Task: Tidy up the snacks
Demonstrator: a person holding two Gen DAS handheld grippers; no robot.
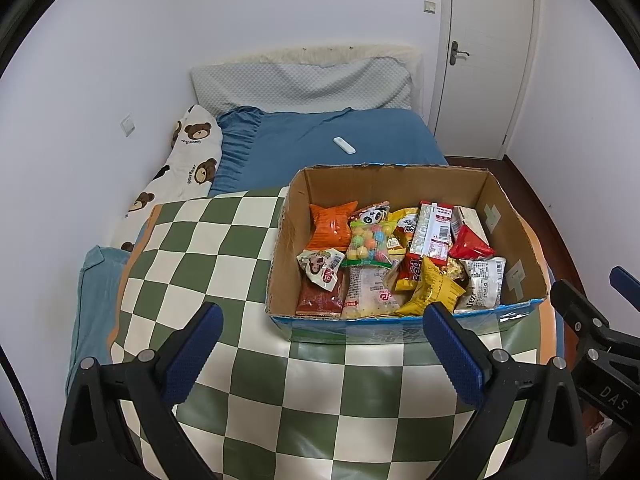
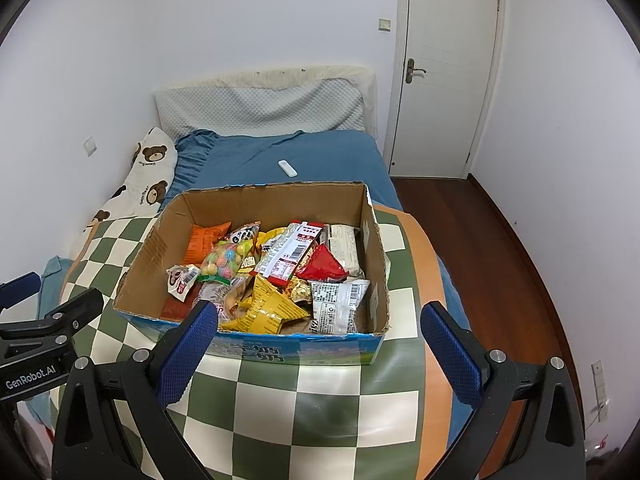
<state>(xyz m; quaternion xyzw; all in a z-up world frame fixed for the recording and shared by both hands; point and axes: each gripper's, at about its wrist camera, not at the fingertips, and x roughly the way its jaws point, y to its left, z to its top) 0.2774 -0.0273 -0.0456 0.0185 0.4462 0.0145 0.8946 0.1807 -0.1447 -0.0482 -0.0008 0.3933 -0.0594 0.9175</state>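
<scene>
Jumbled in an open cardboard box (image 1: 286,248) on the checkered blanket (image 1: 224,248) over the bed: light, crinkly, slippery snack packets (image 2: 276,276), likely crushable, best pinched at a sealed edge or corner, e.g. the yellow packet (image 2: 266,308) nearest. Left tongs (image 1: 322,354) and right tongs (image 2: 320,354) both spread wide, empty, hovering just short of the box's near wall.

One cardboard box (image 1: 516,216) on the checked blanket (image 1: 224,248); roughly a dozen snack packets (image 1: 370,240) inside, exact count unclear as they overlap; two orange or red bags, two yellow; one remote (image 1: 344,145); two pillows (image 1: 304,88); one door (image 1: 486,52); two grippers.
</scene>
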